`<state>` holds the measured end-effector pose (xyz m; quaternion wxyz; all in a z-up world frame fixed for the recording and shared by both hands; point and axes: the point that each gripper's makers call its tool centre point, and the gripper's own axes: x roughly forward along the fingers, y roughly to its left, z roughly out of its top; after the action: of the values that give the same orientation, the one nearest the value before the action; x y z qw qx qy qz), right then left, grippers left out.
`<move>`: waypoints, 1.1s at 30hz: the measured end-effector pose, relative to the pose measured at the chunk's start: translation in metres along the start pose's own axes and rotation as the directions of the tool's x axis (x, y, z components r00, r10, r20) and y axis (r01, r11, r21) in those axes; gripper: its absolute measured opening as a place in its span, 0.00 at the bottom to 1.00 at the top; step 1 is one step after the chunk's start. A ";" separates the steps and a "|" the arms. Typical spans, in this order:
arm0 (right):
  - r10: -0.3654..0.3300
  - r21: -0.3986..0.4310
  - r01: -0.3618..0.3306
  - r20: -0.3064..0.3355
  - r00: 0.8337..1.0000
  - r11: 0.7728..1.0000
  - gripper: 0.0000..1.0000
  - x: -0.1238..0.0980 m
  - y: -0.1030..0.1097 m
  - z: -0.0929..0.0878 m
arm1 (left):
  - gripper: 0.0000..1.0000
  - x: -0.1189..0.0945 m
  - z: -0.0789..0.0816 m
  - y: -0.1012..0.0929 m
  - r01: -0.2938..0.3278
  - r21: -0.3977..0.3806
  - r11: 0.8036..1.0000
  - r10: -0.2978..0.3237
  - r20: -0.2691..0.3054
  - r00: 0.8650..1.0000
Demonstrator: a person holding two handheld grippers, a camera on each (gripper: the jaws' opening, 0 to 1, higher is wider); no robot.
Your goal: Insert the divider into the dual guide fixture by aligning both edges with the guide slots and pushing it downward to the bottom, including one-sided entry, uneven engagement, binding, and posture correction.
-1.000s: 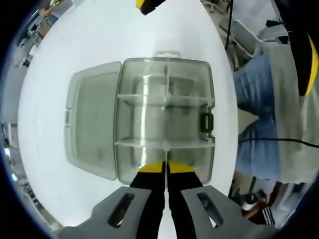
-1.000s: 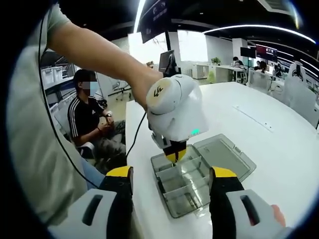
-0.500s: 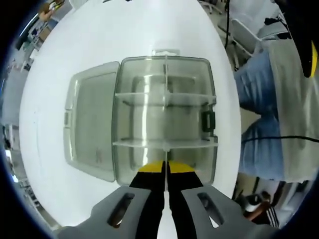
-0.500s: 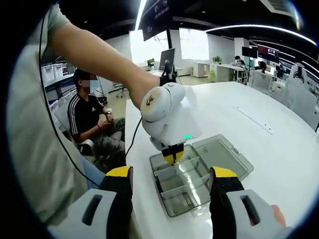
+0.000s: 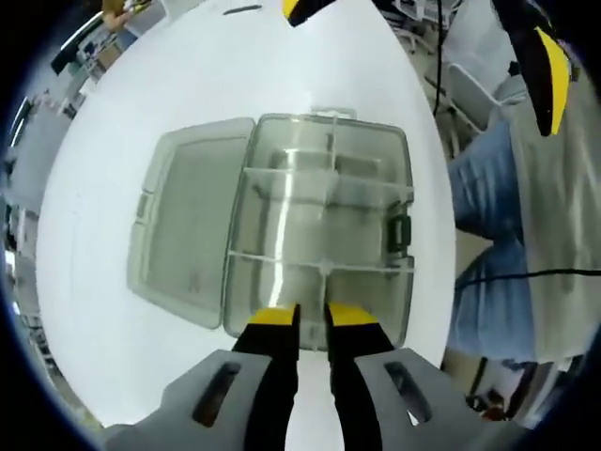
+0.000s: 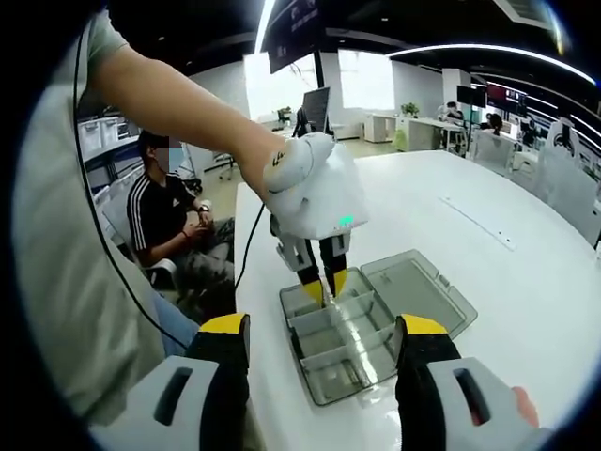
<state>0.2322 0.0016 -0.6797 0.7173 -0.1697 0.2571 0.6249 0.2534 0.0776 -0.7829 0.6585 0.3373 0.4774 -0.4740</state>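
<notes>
With my left gripper (image 5: 311,318) slightly parted above the clear box (image 5: 319,235) and my right gripper (image 6: 324,340) wide and empty, the divider (image 5: 320,266) sat in its slots, and I judged uneven seating could let it bind.

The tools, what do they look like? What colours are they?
Each tool has grey arms ending in black fingers with yellow tips. The left tool has a rounded white body with a small dark mark, a green light and a black cable trailing behind. The right tool has slotted grey arms. The person wears a pale short sleeve and blue jeans.
</notes>
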 end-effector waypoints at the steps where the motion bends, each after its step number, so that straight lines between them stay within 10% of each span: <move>1: 0.000 -0.001 0.000 -0.002 1.000 1.000 0.60 0.000 0.000 0.000 | 0.11 -0.002 0.002 0.000 0.000 -0.003 1.000 0.000 0.029 1.000; 13: 0.015 -0.019 -0.015 -0.025 1.000 1.000 0.61 0.006 0.002 -0.001 | 0.24 -0.023 0.000 -0.003 -0.050 -0.121 0.991 0.071 0.178 0.981; 33: 0.031 -0.056 -0.036 -0.095 0.995 0.998 0.61 0.009 0.003 -0.013 | 0.42 -0.056 0.012 -0.018 -0.075 -0.304 0.950 0.209 0.438 0.874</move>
<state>0.2280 0.0021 -0.6958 0.6886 -0.2154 0.2753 0.6353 0.2351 0.0777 -0.7261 0.8276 0.1525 0.3410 -0.4190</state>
